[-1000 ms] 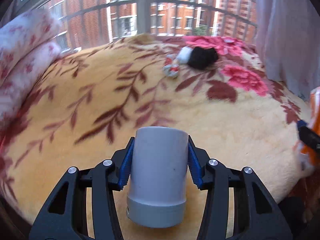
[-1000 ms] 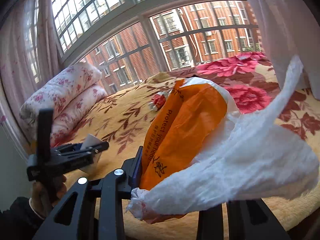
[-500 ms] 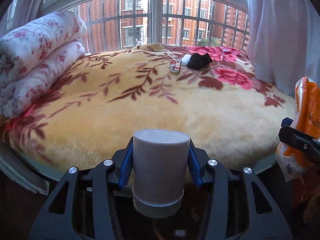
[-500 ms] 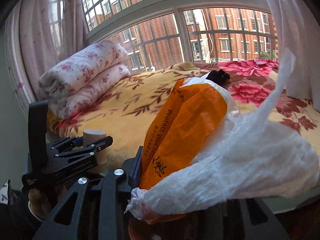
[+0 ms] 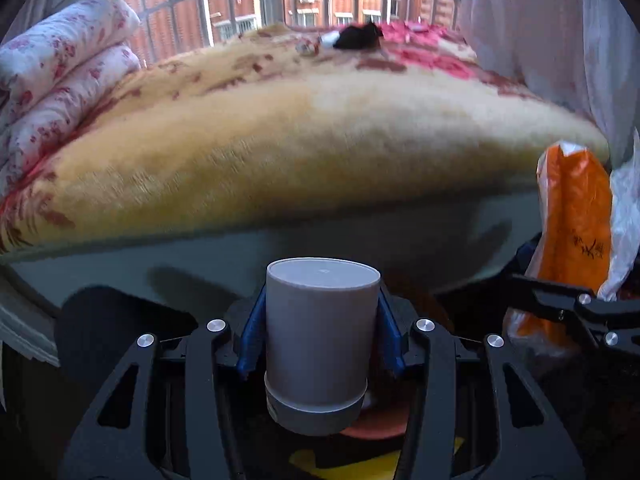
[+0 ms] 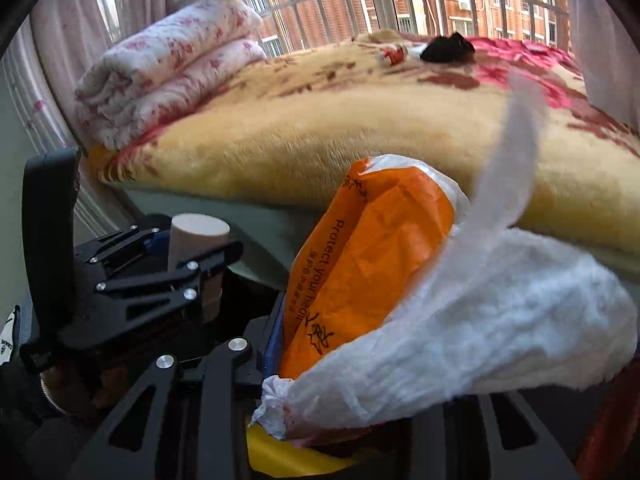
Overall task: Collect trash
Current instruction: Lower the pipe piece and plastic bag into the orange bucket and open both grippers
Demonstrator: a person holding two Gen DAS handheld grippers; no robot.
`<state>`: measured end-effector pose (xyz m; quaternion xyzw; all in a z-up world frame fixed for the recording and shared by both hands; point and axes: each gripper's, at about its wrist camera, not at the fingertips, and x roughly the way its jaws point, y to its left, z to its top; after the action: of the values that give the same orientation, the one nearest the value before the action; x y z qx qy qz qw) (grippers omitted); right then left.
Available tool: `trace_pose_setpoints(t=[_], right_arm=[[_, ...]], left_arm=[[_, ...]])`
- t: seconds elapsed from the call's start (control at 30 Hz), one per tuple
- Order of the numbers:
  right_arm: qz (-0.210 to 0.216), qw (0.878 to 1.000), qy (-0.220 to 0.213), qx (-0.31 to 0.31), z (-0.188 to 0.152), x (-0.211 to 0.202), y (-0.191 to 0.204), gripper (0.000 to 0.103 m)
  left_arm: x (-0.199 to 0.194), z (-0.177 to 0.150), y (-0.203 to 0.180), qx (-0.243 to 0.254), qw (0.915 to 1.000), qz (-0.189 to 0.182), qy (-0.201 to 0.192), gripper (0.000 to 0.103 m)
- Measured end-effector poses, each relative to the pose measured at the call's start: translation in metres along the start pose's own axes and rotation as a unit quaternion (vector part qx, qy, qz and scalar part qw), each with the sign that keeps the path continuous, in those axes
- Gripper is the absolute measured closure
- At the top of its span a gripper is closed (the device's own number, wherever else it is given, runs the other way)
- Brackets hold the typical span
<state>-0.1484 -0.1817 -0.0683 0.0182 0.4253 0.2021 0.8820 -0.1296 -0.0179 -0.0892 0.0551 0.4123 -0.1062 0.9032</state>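
My left gripper (image 5: 320, 336) is shut on a grey-white cylindrical cup (image 5: 320, 344), held upright below the bed's edge; the gripper and cup (image 6: 196, 248) also show at the left of the right wrist view. My right gripper (image 6: 340, 360) is shut on an orange and white plastic bag (image 6: 372, 264) with a white wad of tissue (image 6: 500, 332); its fingertips are hidden by them. The bag (image 5: 572, 236) shows at the right of the left wrist view. A black item (image 5: 358, 38) and a small crumpled wrapper (image 6: 392, 54) lie far off on the bed.
The bed with a yellow floral blanket (image 5: 280, 140) fills the view ahead. Folded floral quilts (image 6: 168, 64) lie at its left. A white curtain (image 5: 540, 40) hangs at the right. Something yellow (image 6: 288, 456) and reddish lies below the grippers.
Both grippers have dropped from above the bed to below its front edge, keeping hold of the cup and the bag. The two grippers are closer together.
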Motion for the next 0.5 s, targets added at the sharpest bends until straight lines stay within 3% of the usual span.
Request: trace_pose_setpoints(t=[0.37,0.47,0.5], right_arm=[[-0.009,1.0,0.02,-0.007,-0.011,0.013,0.0,0.068],[-0.011,1.0,0.023,-0.012,-0.009,0.015,0.001,0.056],[-0.012,1.0,0.024,-0.015,-0.01,0.015,0.001,0.035]], left_arm=[[0.01,-0.005,0.0,-0.002,0.9999,-0.001,0.016,0.056],[0.011,-0.004,0.001,-0.005,0.9998,-0.001,0.018,0.053],[0.011,-0.004,0.002,-0.007,0.9998,0.003,0.019,0.036]])
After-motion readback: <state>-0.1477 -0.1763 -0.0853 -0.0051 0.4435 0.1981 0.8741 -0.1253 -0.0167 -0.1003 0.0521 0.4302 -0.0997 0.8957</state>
